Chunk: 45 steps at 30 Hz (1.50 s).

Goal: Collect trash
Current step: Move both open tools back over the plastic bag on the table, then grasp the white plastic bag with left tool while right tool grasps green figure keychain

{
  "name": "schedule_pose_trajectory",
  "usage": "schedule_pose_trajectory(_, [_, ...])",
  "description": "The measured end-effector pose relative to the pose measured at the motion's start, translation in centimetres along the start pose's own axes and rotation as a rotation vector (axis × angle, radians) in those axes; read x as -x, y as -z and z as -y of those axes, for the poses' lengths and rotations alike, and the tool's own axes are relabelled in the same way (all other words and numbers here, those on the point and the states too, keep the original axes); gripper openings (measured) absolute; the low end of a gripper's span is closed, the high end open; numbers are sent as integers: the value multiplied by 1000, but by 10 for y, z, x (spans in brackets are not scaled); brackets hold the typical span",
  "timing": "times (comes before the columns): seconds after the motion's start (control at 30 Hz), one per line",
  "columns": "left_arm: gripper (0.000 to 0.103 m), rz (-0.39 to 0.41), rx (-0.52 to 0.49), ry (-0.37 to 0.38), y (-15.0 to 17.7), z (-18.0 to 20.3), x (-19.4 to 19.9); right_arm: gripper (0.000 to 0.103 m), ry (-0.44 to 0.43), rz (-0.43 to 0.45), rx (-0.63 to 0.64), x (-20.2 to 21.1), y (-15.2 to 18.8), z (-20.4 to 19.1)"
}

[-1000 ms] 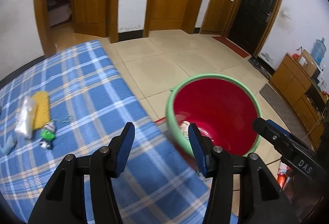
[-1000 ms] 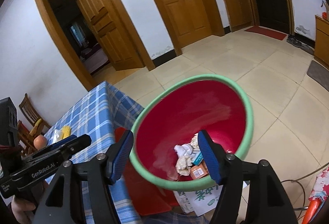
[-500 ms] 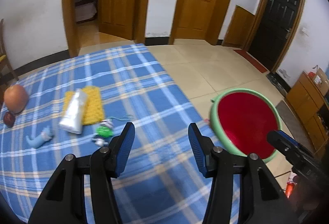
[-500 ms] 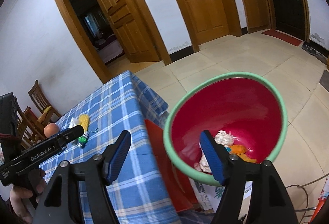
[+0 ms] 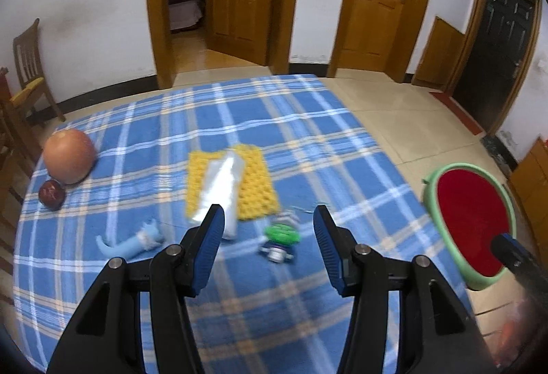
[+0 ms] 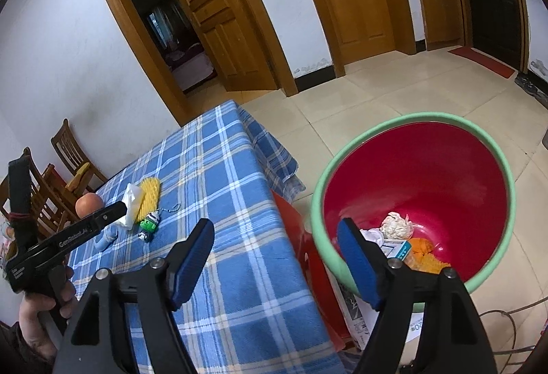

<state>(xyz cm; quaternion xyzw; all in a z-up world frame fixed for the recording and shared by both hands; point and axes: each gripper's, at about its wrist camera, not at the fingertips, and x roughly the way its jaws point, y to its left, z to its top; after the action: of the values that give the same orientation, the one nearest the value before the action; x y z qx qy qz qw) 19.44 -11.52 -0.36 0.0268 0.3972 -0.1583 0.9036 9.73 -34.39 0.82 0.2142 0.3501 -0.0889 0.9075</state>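
**Crinkly wrapper lies ready for a light pinch**

The clear plastic wrapper lies across the yellow mat. It looks light, limp and slippery; pinch its near end. Left gripper and right gripper both spread, empty.

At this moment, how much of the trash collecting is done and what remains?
Done: crumpled paper and a small box already lie in the red bin. In hand: nothing; the left claw and right claw are both open and empty. Left: a clear plastic wrapper lies on the yellow cloth on the table.
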Motion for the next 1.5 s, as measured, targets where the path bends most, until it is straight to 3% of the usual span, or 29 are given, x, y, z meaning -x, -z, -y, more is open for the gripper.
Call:
schedule_pose_trajectory(0.2, [54, -8, 1, -52, -3, -16, -16, 77, 0, -22, 13, -9, 0, -9])
schedule_pose_trajectory(0.5, [54, -41, 14, -59, -2, -27, -39, 77, -2, -42, 42, -17, 0, -23])
schedule_pose_trajectory(0.57, [49, -47, 20, -53, -1, -29, -42, 77, -2, -47, 49, -19, 1, -26])
schedule_pose_trajectory(0.63, [38, -54, 27, -47, -1, -31, -43, 77, -5, -51, 55, -21, 0, -29])
schedule_pose_trajectory(0.73, [34, -55, 35, -36, 0, -34, -44, 77, -8, -56, 64, -25, 0, -34])
schedule_pose_trajectory(1.2, [33, -15, 114, 27, 7, -54, -7, 77, -50, -82, 120, -40, -2, -72])
schedule_pose_trajectory(1.5, [33, 17, 174, 10, 16, -80, 17, 77, -91, -122, 178, -66, 1, -113])
